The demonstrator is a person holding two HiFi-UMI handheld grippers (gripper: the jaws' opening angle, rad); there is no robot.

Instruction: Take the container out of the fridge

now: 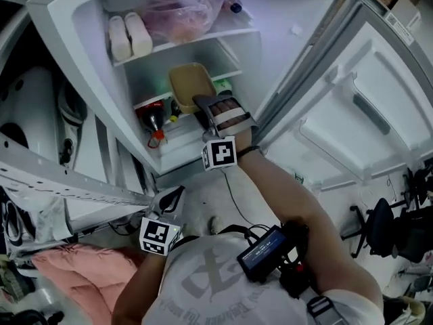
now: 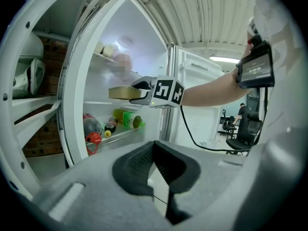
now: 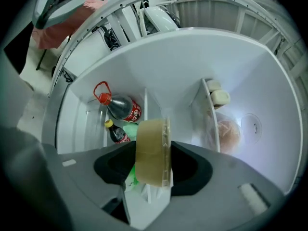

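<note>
1. Head view: the fridge (image 1: 86, 53) interior is the brightest zone, lit from inside. A pale violet glare washes out the top shelf.
2. Head view: the left edge and lower corners are dim. Straight door lines bow toward the frame edges.
3. Left gripper view: round fisheye frame with black corners. A ceiling light (image 2: 224, 59) glows at the right, and the fridge cavity shines bluish white.
4. Left gripper view: the left gripper (image 2: 155, 150) is a soft grey, out of focus, with deep shadow in its recess.
5. Right gripper view: strong fisheye curvature. The white walls are evenly lit, brightest at the right.
6. Right gripper view: the container (image 3: 153, 146) sits close to the lens and looks slightly soft. The right gripper (image 3: 154, 163) is shadowed either side of it.
</note>
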